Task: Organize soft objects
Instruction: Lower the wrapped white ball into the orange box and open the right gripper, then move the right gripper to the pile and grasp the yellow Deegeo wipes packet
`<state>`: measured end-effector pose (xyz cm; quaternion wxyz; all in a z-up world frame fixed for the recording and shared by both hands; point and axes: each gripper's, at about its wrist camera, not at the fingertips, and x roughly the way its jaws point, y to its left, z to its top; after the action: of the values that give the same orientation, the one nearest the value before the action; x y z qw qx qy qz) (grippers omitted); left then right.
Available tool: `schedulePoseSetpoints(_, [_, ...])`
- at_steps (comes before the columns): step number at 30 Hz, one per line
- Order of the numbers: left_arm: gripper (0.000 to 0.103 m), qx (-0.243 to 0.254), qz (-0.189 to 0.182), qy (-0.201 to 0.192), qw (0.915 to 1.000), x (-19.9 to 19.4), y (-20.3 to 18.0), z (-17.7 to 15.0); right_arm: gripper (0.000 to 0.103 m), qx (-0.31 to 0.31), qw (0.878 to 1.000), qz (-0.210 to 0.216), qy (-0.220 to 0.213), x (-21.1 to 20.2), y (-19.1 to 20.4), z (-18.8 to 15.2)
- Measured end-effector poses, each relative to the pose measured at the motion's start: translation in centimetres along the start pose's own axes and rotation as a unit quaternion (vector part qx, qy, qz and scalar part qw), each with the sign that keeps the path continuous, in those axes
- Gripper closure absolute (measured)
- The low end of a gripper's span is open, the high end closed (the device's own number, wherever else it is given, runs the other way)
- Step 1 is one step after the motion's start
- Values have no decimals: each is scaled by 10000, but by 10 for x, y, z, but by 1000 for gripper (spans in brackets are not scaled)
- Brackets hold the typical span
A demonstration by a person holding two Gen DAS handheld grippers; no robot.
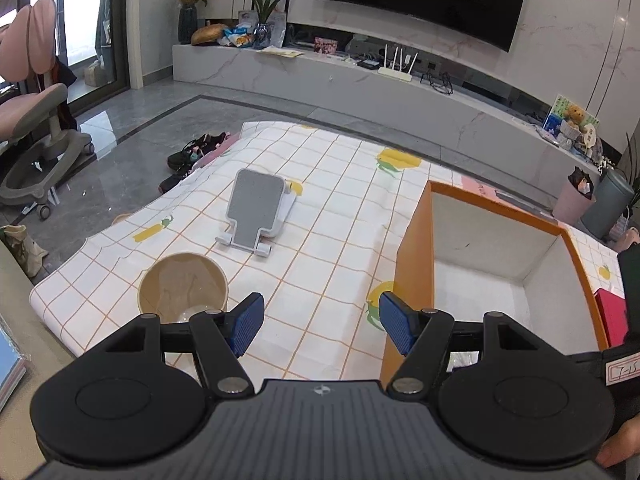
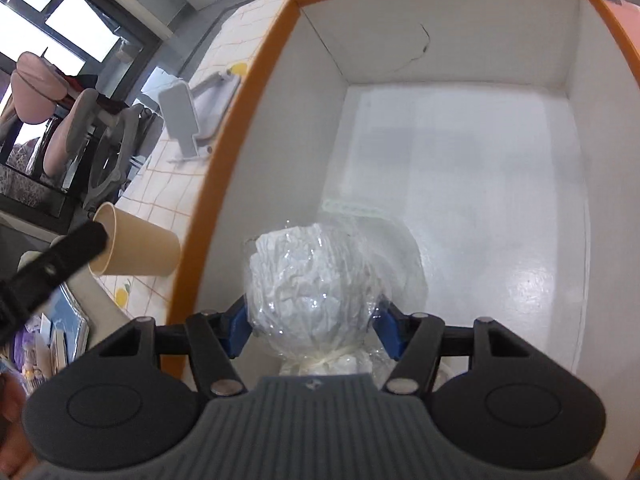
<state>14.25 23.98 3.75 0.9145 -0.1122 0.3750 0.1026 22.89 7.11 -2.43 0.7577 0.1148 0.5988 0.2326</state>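
Left wrist view: the left claw [image 1: 320,320] hangs over the desk [image 1: 336,200] with its blue pads [image 1: 248,322] spread wide and nothing between them. Under it lies a checked cloth with yellow fruit prints. A paper cup [image 1: 183,286] stands just beside the left pad, mouth up. Farther off, a grey phone stand [image 1: 256,210] sits tilted on the cloth. The orange box [image 1: 412,264] with white inner walls stands to the right of the claw, its near corner just past the right pad. A red box [image 1: 610,314] shows at the right edge, beyond the orange one.

Right wrist view: the right claw [image 2: 314,330] points down into the box [image 2: 224,184]. It holds a bag [image 2: 312,284], clear plastic around crumpled white stuffing, tied off at the neck near the claw's body. The pads [image 2: 240,330] touch the bag on both sides at about half width. The bag sits inside the box, near its left wall, over the white floor. Outside, the cup [image 2: 136,246] and stand [image 2: 182,120] are seen on the cloth.
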Motion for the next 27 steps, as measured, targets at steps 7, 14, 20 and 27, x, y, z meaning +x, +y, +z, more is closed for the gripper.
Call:
schedulePoseSetpoints(7, [26,53,25,45,10000,1,0,-2,37,230,9986,-436,-198,9,-7,12])
schedulePoseSetpoints(14, [26,98,43,76,9999,1,-2,-2,13,329,9992,-233,37,0,-14,9])
schedulePoseSetpoints(20, [26,191,23,45,9998,-1,-9,-3,6,-91,9984,-410,-381,-31,1,5])
schedulePoseSetpoints(27, [26,477,-58,90,9988,-4,-29,-7,6,-847,9835,-1109,-1148,-86,17,-24])
